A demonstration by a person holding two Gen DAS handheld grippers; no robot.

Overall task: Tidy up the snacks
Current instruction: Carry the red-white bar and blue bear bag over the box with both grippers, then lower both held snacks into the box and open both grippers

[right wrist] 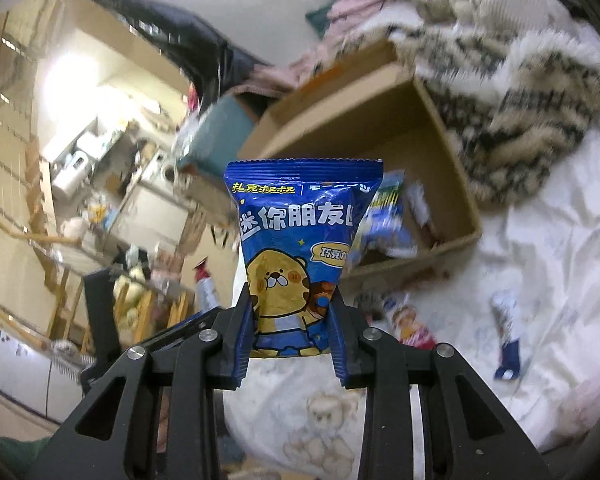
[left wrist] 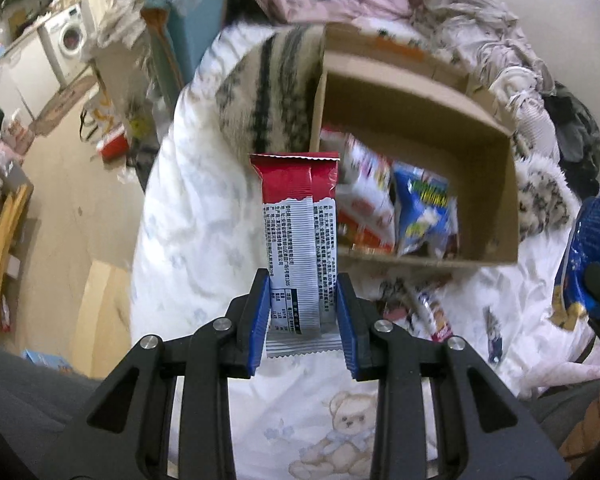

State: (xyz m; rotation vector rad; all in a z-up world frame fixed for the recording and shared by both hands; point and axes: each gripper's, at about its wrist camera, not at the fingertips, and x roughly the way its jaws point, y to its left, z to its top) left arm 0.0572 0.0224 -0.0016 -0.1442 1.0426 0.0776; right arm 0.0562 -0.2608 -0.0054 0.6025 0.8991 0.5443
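Observation:
My left gripper (left wrist: 303, 280) is shut on a red and white snack bar wrapper (left wrist: 298, 224) and holds it upright above the white bedspread, just left of and in front of an open cardboard box (left wrist: 500, 192). The box holds several snack packets (left wrist: 424, 208). My right gripper (right wrist: 294, 296) is shut on a blue snack bag with a cartoon bear (right wrist: 300, 240), held up in front of the same box (right wrist: 452, 184). The blue bag also shows at the right edge of the left wrist view (left wrist: 588, 248).
Loose snack packets lie on the white bear-print bedspread in front of the box (left wrist: 432, 312) (right wrist: 410, 324) (right wrist: 508, 336). A striped furry blanket (right wrist: 520, 128) and piled clothes lie behind the box. The cluttered room floor (left wrist: 72, 184) drops off to the left.

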